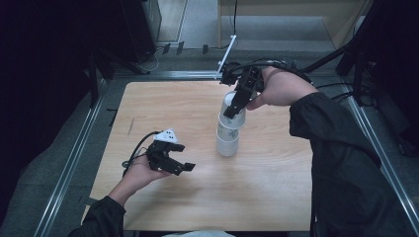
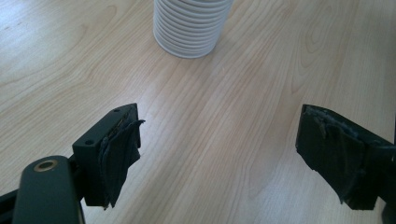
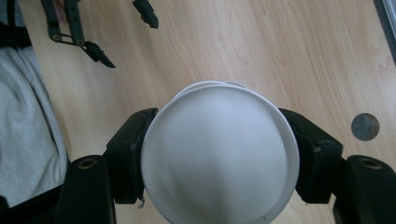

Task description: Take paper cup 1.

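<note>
**Top cup gripped on the stack**

Here the right gripper (image 1: 235,106) comes in from the far edge of the pale wooden worktop (image 1: 148,113) and has its jaws pressed against both sides of the uppermost cup of the stack of white ribbed paper cups (image 1: 229,133), which stands upright near the middle of the worktop. The left gripper (image 1: 178,165) hovers near the front left corner, jaws spread wide and empty, well apart from the stack. To do this well, I would keep the squeeze light so the thin wall does not buckle, and move straight along the stack's axis; steadying the lower cups with the free gripper would probably stop a topple.
</note>
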